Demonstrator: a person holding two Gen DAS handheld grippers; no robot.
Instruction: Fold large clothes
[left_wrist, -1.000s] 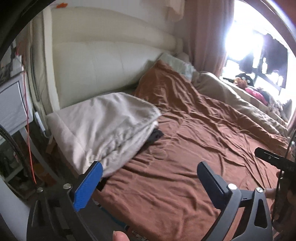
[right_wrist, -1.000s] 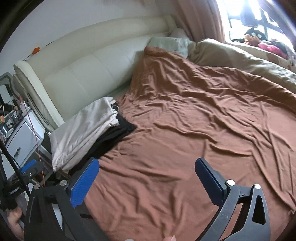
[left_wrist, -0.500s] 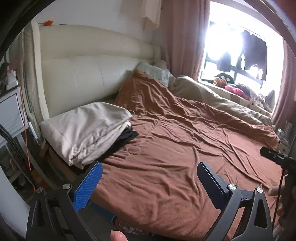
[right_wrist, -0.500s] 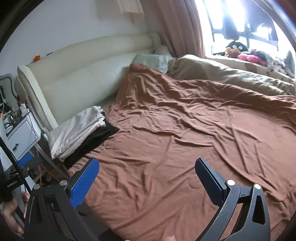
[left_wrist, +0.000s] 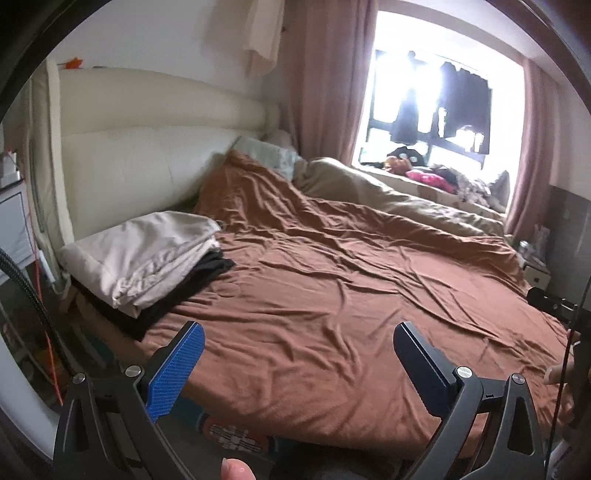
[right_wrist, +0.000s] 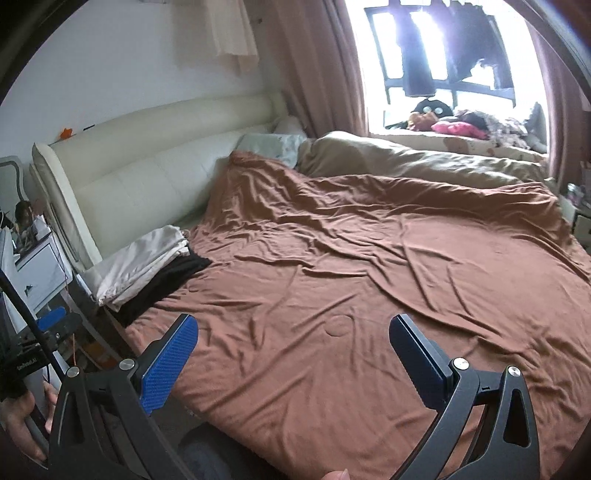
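your left gripper (left_wrist: 299, 354) and right gripper (right_wrist: 293, 347) hang spread and empty over the brown sheet (right_wrist: 351, 295), likely between garments. folded clothes (left_wrist: 147, 254) sit stacked at the bed's corner by the headboard (left_wrist: 140, 162), clear of your work area.

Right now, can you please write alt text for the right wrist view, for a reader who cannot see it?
The open right claw hovers over a wide bed covered by a wrinkled brown sheet. At the left, by the cream headboard, folded beige cloth lies on black cloth.
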